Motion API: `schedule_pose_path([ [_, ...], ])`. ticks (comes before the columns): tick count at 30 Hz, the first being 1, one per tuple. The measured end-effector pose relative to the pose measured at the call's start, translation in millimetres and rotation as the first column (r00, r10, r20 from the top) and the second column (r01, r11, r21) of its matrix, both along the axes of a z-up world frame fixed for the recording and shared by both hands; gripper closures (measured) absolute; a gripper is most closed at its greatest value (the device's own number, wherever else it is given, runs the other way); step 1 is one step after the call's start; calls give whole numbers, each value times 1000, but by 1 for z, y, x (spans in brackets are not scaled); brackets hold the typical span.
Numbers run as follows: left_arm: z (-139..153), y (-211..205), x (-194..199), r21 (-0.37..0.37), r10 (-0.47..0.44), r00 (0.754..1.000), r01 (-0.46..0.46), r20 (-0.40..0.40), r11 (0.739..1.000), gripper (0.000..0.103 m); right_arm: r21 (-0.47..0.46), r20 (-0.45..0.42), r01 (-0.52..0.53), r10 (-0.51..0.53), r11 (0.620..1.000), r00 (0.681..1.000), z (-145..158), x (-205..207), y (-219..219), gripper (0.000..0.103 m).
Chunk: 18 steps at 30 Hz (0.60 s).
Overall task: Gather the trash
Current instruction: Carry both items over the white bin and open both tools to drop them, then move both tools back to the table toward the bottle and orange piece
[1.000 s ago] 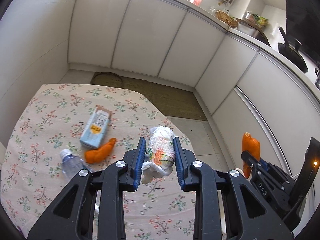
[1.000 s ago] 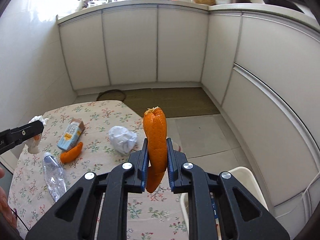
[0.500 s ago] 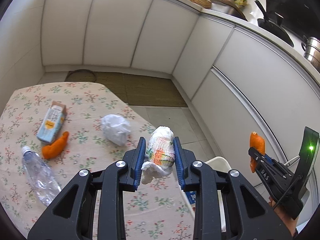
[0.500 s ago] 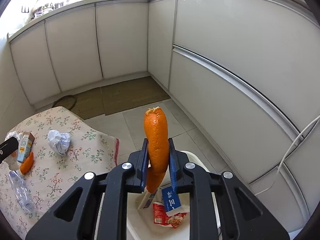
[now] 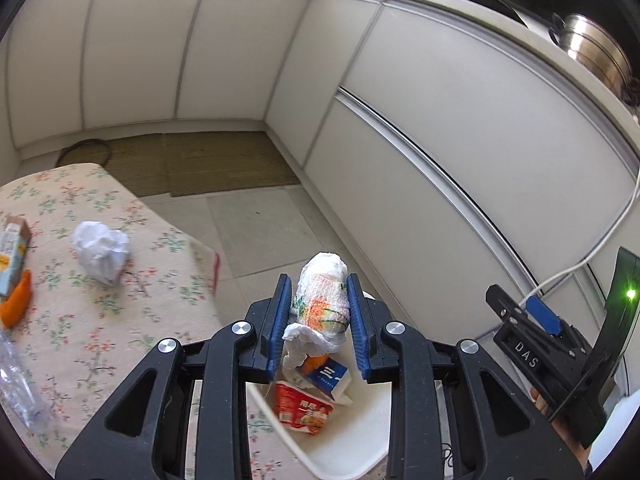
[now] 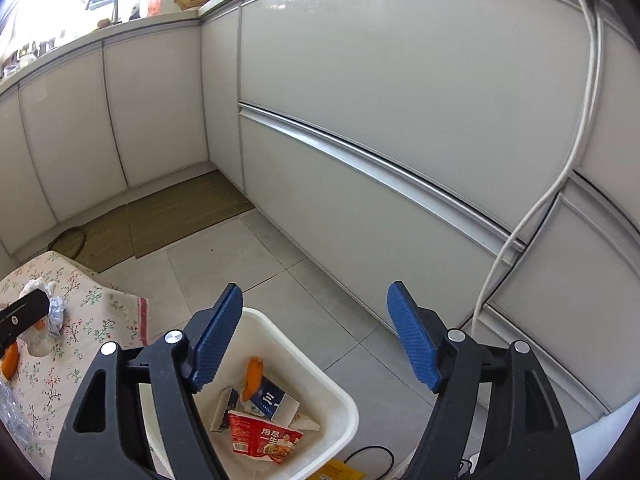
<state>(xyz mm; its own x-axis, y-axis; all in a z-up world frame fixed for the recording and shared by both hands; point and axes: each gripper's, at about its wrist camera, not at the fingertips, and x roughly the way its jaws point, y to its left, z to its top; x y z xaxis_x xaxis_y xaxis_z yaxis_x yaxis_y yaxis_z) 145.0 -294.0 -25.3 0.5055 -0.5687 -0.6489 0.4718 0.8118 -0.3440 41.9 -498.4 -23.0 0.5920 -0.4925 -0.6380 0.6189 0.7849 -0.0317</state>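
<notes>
My left gripper point(image 5: 320, 280) is shut on a crumpled printed paper wad point(image 5: 322, 300), held above the white bin point(image 5: 352, 432) beside the table. My right gripper point(image 6: 314, 300) hangs over the same bin point(image 6: 344, 396); its jaws are opening and nothing is between them. An orange peel point(image 6: 254, 372) lies in the bin on a blue-and-white carton point(image 6: 276, 400) and a red packet point(image 6: 264, 432). On the floral table point(image 5: 100, 320) lie a white paper ball point(image 5: 102, 250), a second orange peel point(image 5: 16, 304), a small carton point(image 5: 12, 252) and a plastic bottle point(image 5: 16, 380).
White kitchen cabinets point(image 6: 400, 120) run close behind the bin on the right. A white cable point(image 6: 520, 240) hangs down their front. A brown mat point(image 5: 200, 164) covers the floor at the far corner. Grey floor tiles point(image 6: 248, 264) show between table and cabinets.
Both grippers swung right from over the table to over the bin. The right gripper's jaws spread and its orange peel dropped into the bin. The left still grips the wad.
</notes>
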Motion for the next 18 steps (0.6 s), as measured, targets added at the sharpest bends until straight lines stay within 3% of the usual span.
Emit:
schedule_pose_path([
  [5, -13, -31, 1, -8, -70, 997, 70, -29, 998, 75, -5, -5, 70, -70, 998, 998, -3, -15, -22, 21],
  [12, -47, -56, 6, -33, -142, 977, 139, -159, 990, 70, -10, -37, 93, -94, 996, 995, -14, -20, -37, 21],
  [16, -53, -57, 8, -5, -119, 980, 120, -157, 993, 48, -14, -38, 98, -99, 995, 994, -14, -20, -37, 17],
  [18, -52, -54, 8, 15, -96, 986, 99, -139, 995, 42, -21, -39, 90, -91, 996, 995, -14, -18, -33, 17],
])
